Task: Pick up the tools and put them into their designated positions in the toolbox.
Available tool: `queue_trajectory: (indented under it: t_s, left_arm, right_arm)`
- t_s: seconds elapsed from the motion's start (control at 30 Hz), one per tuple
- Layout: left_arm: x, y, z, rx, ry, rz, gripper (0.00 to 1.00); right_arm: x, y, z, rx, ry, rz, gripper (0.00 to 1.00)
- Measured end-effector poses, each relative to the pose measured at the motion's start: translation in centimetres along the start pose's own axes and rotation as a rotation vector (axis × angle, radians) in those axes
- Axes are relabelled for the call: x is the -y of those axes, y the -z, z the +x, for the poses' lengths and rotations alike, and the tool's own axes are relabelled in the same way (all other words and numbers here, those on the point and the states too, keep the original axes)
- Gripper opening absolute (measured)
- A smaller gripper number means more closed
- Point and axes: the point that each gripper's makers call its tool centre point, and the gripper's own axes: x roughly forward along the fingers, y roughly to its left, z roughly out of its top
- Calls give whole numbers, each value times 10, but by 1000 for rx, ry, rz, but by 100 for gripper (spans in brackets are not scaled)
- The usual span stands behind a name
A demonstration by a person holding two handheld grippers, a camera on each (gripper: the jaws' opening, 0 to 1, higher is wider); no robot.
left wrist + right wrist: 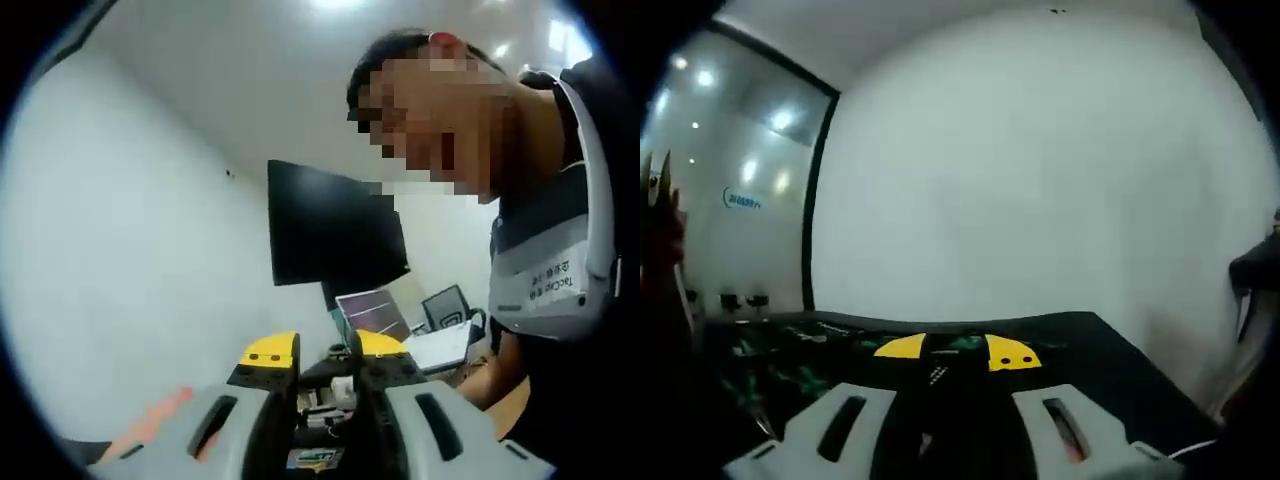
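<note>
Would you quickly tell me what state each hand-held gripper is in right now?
Left hand-held gripper: jaws apart; a small dark part sits between them, grip cannot be told.
Right hand-held gripper: jaws apart, holding nothing visible.

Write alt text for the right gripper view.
The right gripper, its yellow-tipped jaws a little apart with nothing between them, points over a dark table toward a plain white wall. A glass partition reflecting ceiling lights stands at left.

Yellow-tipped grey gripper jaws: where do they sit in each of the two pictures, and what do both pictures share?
Left gripper view: the left gripper rises at bottom centre, yellow tips apart, below a black flat monitor.
Right gripper view: the right gripper rises at bottom centre, over a dark table.
Shared landmark: the plain white wall behind.
</note>
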Motion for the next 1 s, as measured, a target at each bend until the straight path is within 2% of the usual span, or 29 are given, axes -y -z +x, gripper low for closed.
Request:
queue_trajectory:
  t_s: [0.03, 0.07, 0.13, 0.2, 0.27, 0.37, 0.4, 0.43, 0.47, 0.5, 0.53, 0.63, 0.67, 0.73, 0.77, 0.8, 0.83, 0.87, 0.93, 1.0]
  left_arm:
    - [-2, 5, -3, -38, -6, 50, 17]
    - [-6, 7, -6, -50, -15, 77, 17]
    - [-27, 8, -20, -72, -88, 118, 17]
    - [-54, 10, -40, -95, -174, 143, 17]
    - [-94, 16, -74, -132, -314, 167, 17]
    - [-161, 28, -141, -176, -589, 213, 17]
    - [-190, 39, -179, -218, -737, 216, 17]
    - [-205, 46, -204, -233, -822, 206, 17]
    - [-222, 57, -241, -247, -923, 213, 17]
    - [-231, 63, -266, -254, -994, 211, 17]
    - [-242, 74, -302, -282, -1092, 207, 17]
    - [-252, 88, -356, -268, -1243, 141, 17]
    - [-255, 96, -377, -279, -1305, 118, 16]
    - [-255, 107, -392, -284, -1343, 84, 15]
    - [-255, 109, -396, -309, -1362, 69, 15]
    - [-254, 100, -391, -281, -1360, 90, 16]
    - [-255, 92, -388, -216, -1355, 111, 16]
    - [-252, 92, -388, -195, -1360, 103, 16]
    - [-252, 99, -393, -243, -1377, 97, 16]
    - [-251, 99, -393, -239, -1388, 81, 16]
  right_arm:
    - [-1, 0, 0, -1, -1, 4, 18]
    - [-2, 0, -1, -1, -2, 4, 18]
    - [-1, 0, 0, 0, -1, 2, 18]
    - [0, 1, 0, -1, 1, 5, 18]
    - [1, 1, 0, -2, 5, 6, 18]
    - [2, 2, 0, -6, 9, 9, 18]
    - [2, 2, -1, -6, 10, 8, 18]
    - [2, 2, -1, -7, 11, 7, 18]
    - [1, 3, -2, -8, 12, 6, 18]
    - [1, 3, -2, -10, 12, 4, 18]
    - [1, 4, -2, -15, 16, 2, 18]
    - [5, 9, 0, -35, 30, -2, 18]
    - [6, 9, 0, -38, 35, -3, 18]
    - [11, 11, 1, -49, 57, -8, 18]
    - [13, 12, 0, -53, 76, -10, 18]
    - [16, 12, -1, -55, 88, -6, 18]
    - [22, 14, 0, -61, 105, 10, 18]
    - [25, 15, 1, -69, 117, 20, 18]
    - [30, 19, 2, -80, 126, 39, 18]
    - [32, 22, 5, -94, 112, 49, 19]
